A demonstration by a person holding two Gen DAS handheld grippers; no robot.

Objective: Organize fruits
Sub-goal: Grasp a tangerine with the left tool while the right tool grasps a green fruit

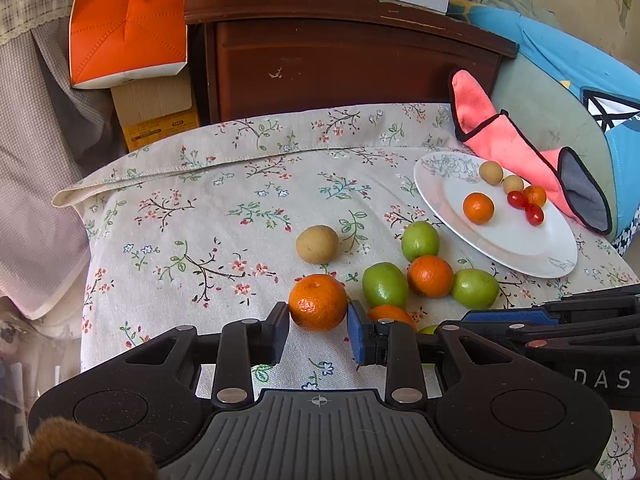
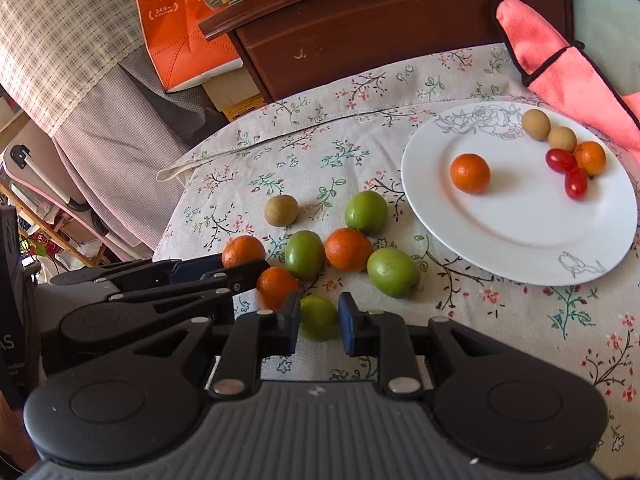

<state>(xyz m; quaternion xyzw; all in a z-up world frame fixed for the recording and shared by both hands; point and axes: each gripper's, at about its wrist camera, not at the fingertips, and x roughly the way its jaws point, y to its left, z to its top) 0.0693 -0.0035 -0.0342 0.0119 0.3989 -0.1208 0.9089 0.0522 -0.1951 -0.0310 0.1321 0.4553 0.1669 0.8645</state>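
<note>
In the left wrist view, my left gripper (image 1: 319, 313) is shut on an orange (image 1: 318, 302) that rests on the floral cloth (image 1: 200, 220). My right gripper (image 2: 320, 306) is shut on a small green fruit (image 2: 318, 317) at the near edge of the fruit cluster. Its fingers (image 1: 508, 316) reach in from the right in the left wrist view. Loose on the cloth lie a brown longan (image 2: 281, 210), three more green fruits (image 2: 393, 272) and two oranges (image 2: 348, 249). The white plate (image 2: 520, 232) at the right holds an orange (image 2: 470, 173), longans and cherry tomatoes (image 2: 576, 184).
A pink mitt (image 2: 568, 64) lies behind the plate. A dark wooden cabinet (image 1: 340, 60) and an orange carton (image 1: 124, 24) stand beyond the cloth's far edge. The cloth drops off at its left hem (image 1: 120, 178). The two grippers sit close side by side.
</note>
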